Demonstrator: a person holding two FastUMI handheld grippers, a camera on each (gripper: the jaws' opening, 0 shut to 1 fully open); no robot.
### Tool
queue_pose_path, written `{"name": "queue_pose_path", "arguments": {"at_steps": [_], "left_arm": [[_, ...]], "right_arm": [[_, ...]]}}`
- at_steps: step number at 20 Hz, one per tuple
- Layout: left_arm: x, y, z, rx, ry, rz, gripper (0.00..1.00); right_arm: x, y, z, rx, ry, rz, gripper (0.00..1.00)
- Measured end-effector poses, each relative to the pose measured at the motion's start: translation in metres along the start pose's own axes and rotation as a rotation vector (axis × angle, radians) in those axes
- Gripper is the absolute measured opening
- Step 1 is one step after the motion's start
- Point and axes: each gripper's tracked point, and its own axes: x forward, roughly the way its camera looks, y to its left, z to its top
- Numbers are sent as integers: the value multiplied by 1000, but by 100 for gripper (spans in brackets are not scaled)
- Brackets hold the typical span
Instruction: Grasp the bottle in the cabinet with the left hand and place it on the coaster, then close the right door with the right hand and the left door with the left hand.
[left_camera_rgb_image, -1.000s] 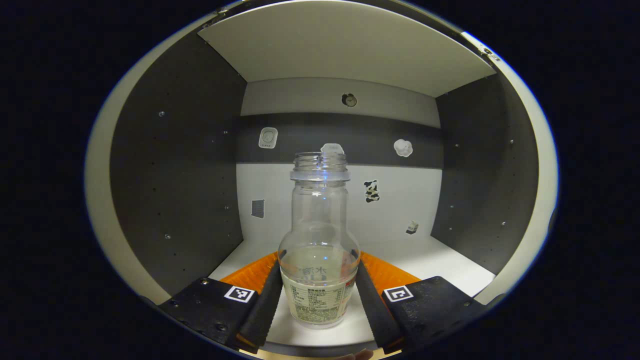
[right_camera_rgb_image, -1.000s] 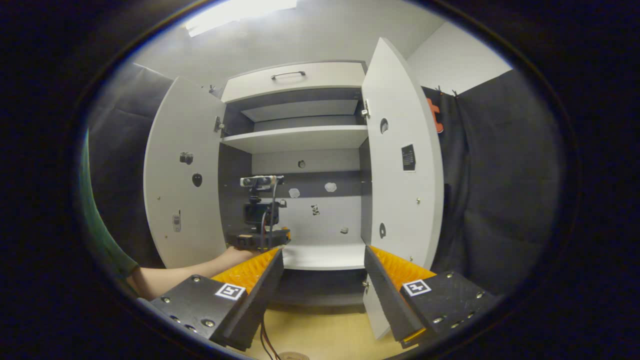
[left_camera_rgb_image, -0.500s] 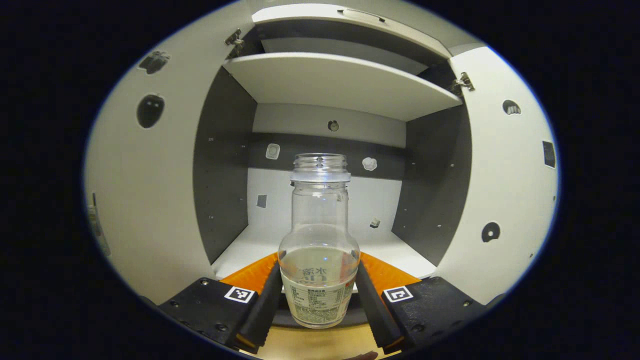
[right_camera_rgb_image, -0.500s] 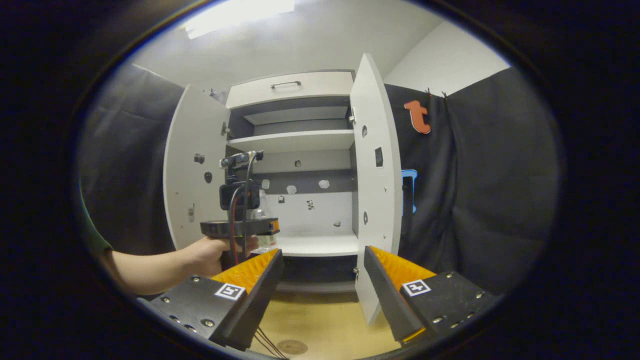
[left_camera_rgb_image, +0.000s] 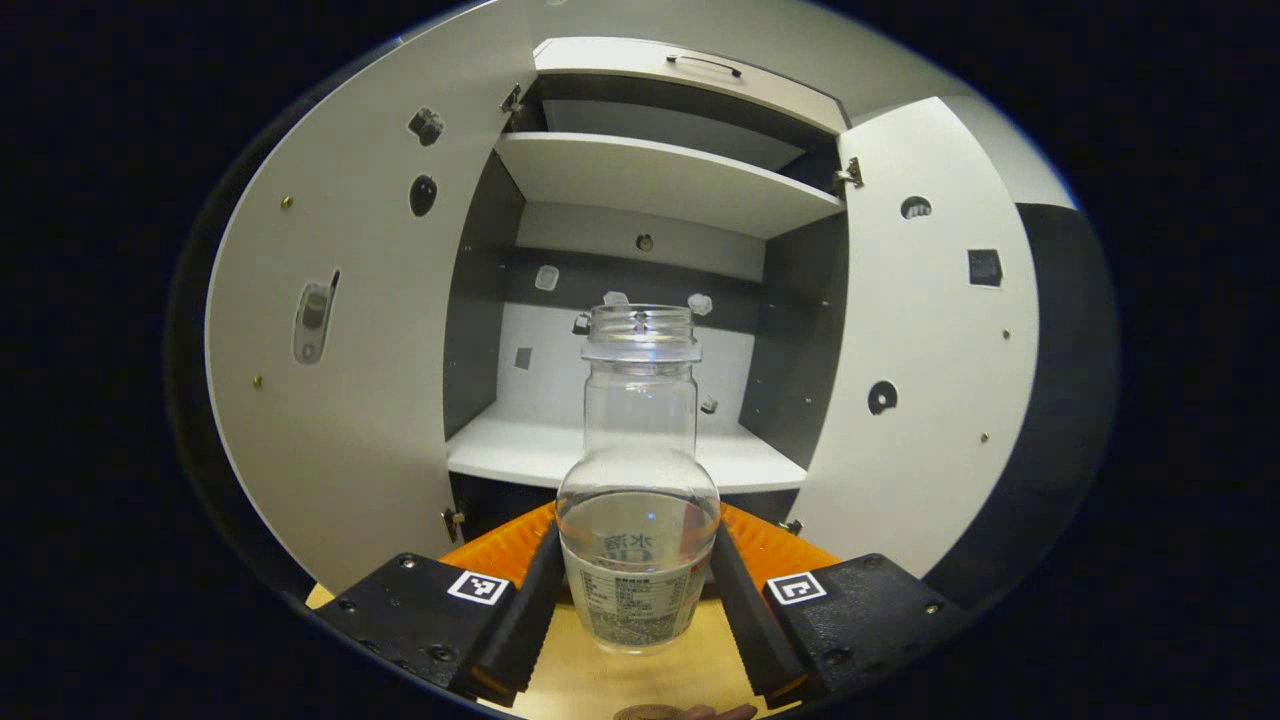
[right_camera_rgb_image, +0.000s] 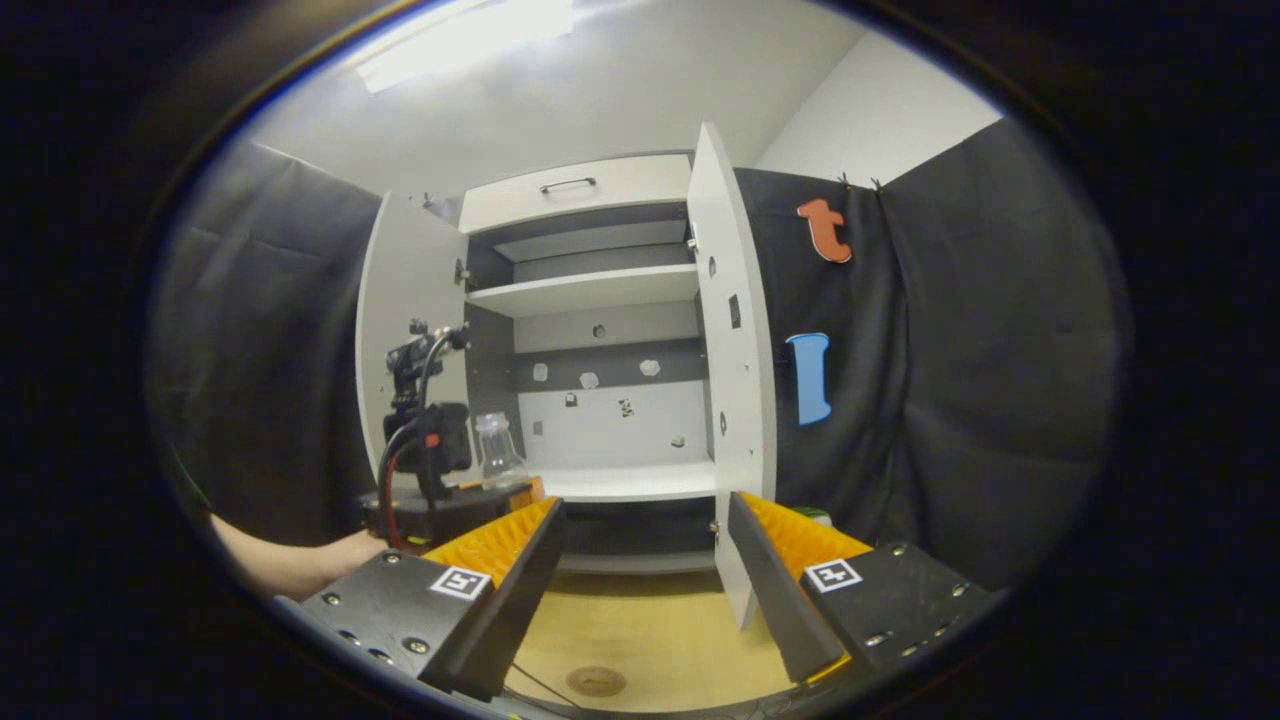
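A pale cabinet (right_camera_rgb_image: 590, 330) stands on a wooden tabletop (right_camera_rgb_image: 650, 640), both doors swung wide. The left tongs (left_camera_rgb_image: 635, 590) clamp the clear bottle (left_camera_rgb_image: 638, 480), upright and lifted clear of the cabinet shelf (left_camera_rgb_image: 520, 455), over the tabletop. The right tongs (right_camera_rgb_image: 645, 560) hang wide and empty. Extraction looks done; the coaster (right_camera_rgb_image: 595, 681) lies bare below, so placing the bottle and shutting the right door (right_camera_rgb_image: 735, 400) and left door (right_camera_rgb_image: 400, 330) remain.

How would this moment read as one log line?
left gripper: shut on bottle, outside cabinet | right gripper: open | both doors open
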Motion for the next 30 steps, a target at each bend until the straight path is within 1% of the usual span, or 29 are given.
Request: {"name": "queue_pose_path", "arguments": {"at_steps": [5, 8, 10, 14, 17, 19, 21, 23, 26, 28, 29, 30], "left_arm": [[-14, -8, -66, 55, -17, -27, 79], [-15, -14, -117, 131, 18, -60, 79], [-17, -19, -146, 130, 34, -103, 79], [-25, -39, -209, 127, 78, -228, 79], [-33, -43, -249, 167, 83, -282, 79], [-35, -42, -269, 185, 86, -298, 79], [-39, -43, -285, 167, 91, -324, 79], [-42, -43, -299, 148, 109, -341, 79], [-50, -41, -305, 162, 96, -362, 80], [-51, -39, -317, 141, 116, -371, 79], [-53, -37, -324, 135, 130, -372, 79], [-54, -34, -326, 129, 128, -364, 80]], "right_arm": [[12, -13, 0, -10, -8, -28, 99], [24, -22, -5, -19, -7, -55, 99], [28, -28, -9, -21, 3, -81, 99], [41, -36, -20, -24, 3, -100, 98], [52, -35, -32, -11, 6, -86, 99], [58, -27, -44, 33, 21, -58, 98], [65, -19, -56, 70, 44, -41, 99], [71, -15, -71, 66, 73, -42, 99], [77, -11, -90, 40, 126, -51, 99], [78, -9, -99, 36, 148, -55, 99], [78, -7, -101, 37, 152, -57, 94], [76, -7, -103, 36, 152, -56, 94]]}}
